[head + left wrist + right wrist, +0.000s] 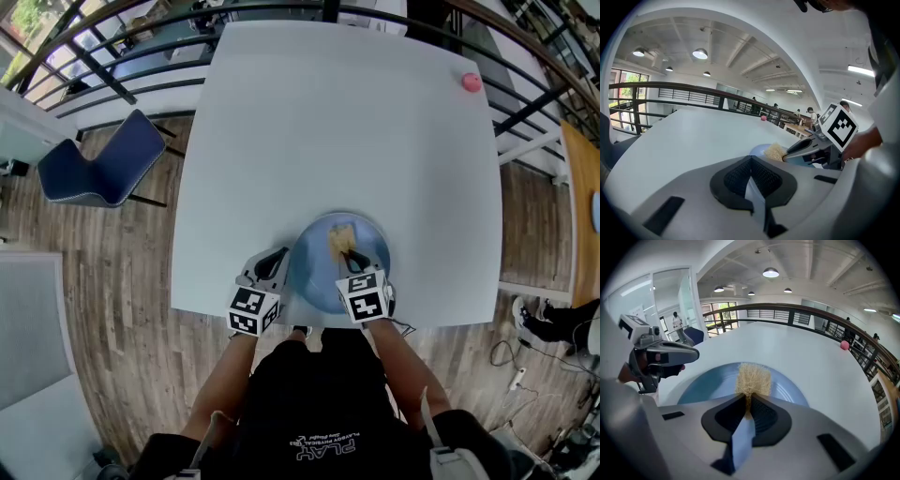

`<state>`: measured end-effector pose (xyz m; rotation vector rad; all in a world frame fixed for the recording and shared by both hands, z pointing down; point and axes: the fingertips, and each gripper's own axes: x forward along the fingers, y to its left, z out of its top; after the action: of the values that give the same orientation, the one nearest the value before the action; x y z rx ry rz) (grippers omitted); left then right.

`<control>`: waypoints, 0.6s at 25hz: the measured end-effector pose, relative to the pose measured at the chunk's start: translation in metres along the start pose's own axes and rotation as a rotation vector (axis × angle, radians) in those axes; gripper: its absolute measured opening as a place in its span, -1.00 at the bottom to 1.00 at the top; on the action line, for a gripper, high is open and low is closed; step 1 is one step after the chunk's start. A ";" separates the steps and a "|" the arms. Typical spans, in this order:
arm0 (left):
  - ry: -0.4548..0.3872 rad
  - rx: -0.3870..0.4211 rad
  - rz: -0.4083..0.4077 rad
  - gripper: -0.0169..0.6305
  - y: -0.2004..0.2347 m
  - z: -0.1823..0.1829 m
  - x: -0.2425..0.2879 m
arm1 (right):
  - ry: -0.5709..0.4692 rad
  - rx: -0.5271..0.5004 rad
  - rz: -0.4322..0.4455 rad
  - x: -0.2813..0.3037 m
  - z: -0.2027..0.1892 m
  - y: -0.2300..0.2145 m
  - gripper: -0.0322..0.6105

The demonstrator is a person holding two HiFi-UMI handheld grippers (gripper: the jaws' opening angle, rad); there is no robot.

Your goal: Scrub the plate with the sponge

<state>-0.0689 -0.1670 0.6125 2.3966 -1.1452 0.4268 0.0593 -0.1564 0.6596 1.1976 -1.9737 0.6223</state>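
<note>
Straw-coloured sponge (752, 379) is pinched in the right gripper (749, 403), whose jaws are closed on its near end. The rest sticks straight out ahead of the jaws, long axis in line with the gripper, pointing to the far side of the table (347, 122). Sponge lies over the blue plate (705, 386), about mid-plate and slightly toward the far rim in the head view. Contact with the surface isn't clear; it looks down on it or just over it. Plate sits at the near table edge, right in front of the person.

Left gripper (751, 161) is at the plate's left rim, jaws pressed together, nothing seen between them. Touching the rim or just beside it: cannot tell.

Key relation: bare plate spreads to both sides of the sponge, with most open blue to the left, toward the left gripper. Scrub strokes likely run crosswise to the sponge's axis, or back toward the person. Only 1 of the 2 grippers has the sponge, the right. Risk: the plate doesn't look clamped and may slide.
</note>
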 end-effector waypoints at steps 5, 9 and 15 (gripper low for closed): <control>0.005 0.010 -0.001 -0.91 0.005 0.000 -0.011 | -0.003 -0.063 0.071 -0.002 0.005 0.044 -0.76; 0.013 0.001 0.014 -0.91 0.014 -0.008 -0.019 | 0.021 -0.095 0.121 -0.001 0.006 0.071 -0.76; 0.012 -0.013 0.033 -0.91 0.016 -0.015 -0.024 | 0.071 -0.078 0.164 0.005 -0.007 0.081 -0.76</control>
<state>-0.0973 -0.1528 0.6190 2.3641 -1.1803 0.4428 -0.0125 -0.1176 0.6652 0.9610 -2.0301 0.6544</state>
